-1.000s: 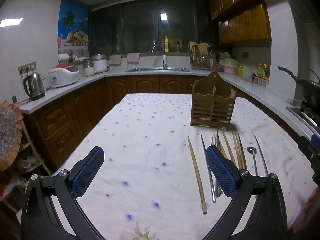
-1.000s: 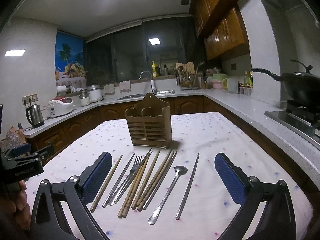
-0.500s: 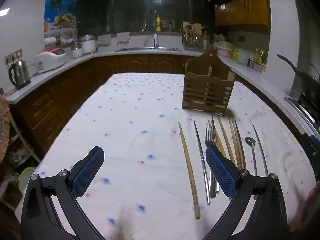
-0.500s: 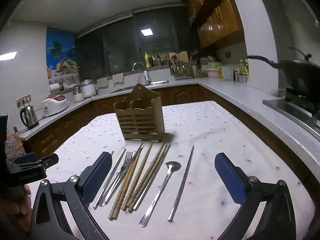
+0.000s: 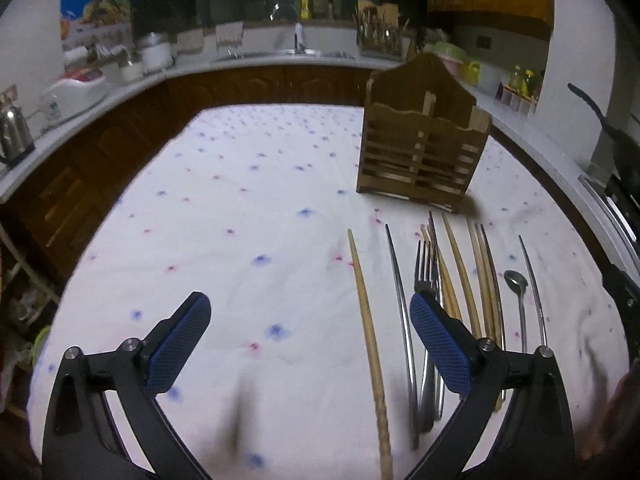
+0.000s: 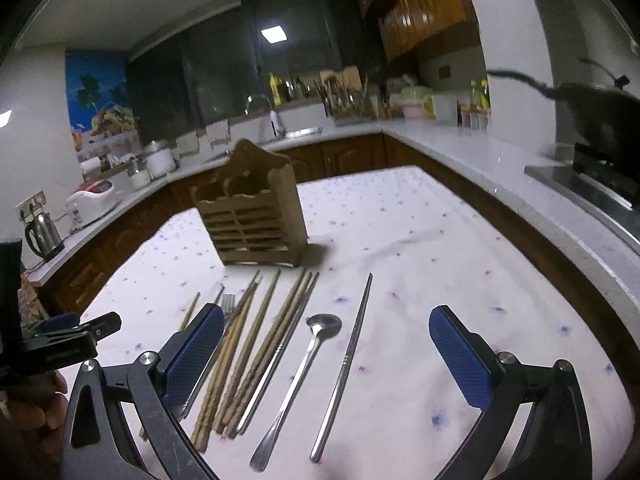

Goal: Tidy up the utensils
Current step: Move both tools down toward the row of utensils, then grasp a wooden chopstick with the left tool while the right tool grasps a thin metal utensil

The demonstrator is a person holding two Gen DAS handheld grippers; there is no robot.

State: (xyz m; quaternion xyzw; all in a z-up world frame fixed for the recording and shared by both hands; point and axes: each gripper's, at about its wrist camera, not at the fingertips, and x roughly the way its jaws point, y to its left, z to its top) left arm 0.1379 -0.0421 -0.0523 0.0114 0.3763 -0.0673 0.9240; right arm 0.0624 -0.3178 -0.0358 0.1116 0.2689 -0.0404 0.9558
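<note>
While closing, left tongs (image 5: 310, 340) straddle one chopstick (image 5: 370, 336).

No readable text; only blurred, illegible lettering on the left gripper (image 6: 72, 336).

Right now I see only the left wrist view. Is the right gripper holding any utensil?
Observer: No. The right gripper has its fingers open and empty; the spoon shows between them, untouched.
Operator: Does the spoon's handle cross another utensil? My view hides its end.
Observer: No. The whole handle lies free on the tablecloth, apart from the metal chopstick on its right.
</note>
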